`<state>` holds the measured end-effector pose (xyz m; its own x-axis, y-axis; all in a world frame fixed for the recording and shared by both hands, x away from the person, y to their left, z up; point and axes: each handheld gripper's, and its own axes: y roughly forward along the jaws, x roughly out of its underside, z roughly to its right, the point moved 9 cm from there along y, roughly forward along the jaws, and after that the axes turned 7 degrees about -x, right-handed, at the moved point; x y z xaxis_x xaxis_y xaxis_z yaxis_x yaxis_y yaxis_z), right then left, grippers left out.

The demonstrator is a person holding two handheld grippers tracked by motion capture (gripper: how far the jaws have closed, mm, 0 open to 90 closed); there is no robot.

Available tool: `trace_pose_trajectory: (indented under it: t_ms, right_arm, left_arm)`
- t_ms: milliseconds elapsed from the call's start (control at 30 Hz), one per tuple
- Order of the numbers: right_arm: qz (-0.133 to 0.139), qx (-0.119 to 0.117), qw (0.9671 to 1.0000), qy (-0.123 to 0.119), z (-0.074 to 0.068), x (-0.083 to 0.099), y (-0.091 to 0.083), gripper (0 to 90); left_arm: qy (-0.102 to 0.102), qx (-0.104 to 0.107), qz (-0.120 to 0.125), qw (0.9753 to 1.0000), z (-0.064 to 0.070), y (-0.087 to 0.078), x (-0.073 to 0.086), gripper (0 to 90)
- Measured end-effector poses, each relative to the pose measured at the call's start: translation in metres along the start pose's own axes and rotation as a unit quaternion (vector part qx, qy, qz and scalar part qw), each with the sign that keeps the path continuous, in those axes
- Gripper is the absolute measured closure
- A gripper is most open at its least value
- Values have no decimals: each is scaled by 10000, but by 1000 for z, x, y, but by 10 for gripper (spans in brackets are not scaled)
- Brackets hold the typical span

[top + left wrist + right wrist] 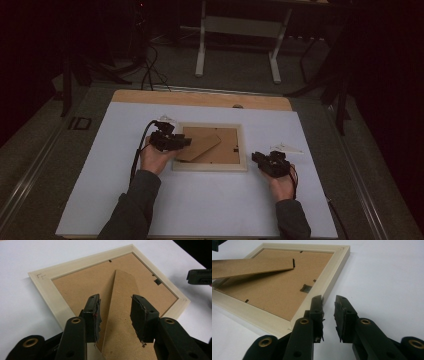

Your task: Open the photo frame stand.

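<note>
The picture frame (210,165) lies face down at the centre of the high view, on the white table surface (200,205). Its pale wooden border surrounds a brown backing board (82,282). A brown easel stand (120,315) is raised off the backing board, its pointed end toward the right of the frame in the high view.

The left gripper (115,311) sits at the frame's left edge, held by the left hand (155,159). In the left gripper view its jaws stand moderately apart, one on each side of the easel stand, not closed on it.

The right gripper (328,315) rests at the lower right of the frame's corner, held by the right hand (281,186). Its jaws stand narrowly apart, holding nothing; the left jaw is just beside the frame's border.
</note>
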<state>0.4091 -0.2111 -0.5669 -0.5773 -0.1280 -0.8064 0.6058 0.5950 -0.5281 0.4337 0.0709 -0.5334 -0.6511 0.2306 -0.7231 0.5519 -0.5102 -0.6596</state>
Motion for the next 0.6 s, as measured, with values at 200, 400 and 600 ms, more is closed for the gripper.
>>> trace_pose_trajectory:
  t_ms: [200, 400, 600]
  right_arm:
    - [9, -29, 10000, -22, -2, -1, 0, 758]
    - [12, -33, 10000, -8, -1, -1, -1, 757]
    - [21, -39, 10000, -4, -1, -1, -1, 756]
  left_arm:
    - [23, -2, -39, 10000, 0, 4, 0, 614]
    - [49, 28, -118, 9999, 1, 9, 1, 584]
    - [-11, 154, -127, 9998, 1, 13, 2, 567]
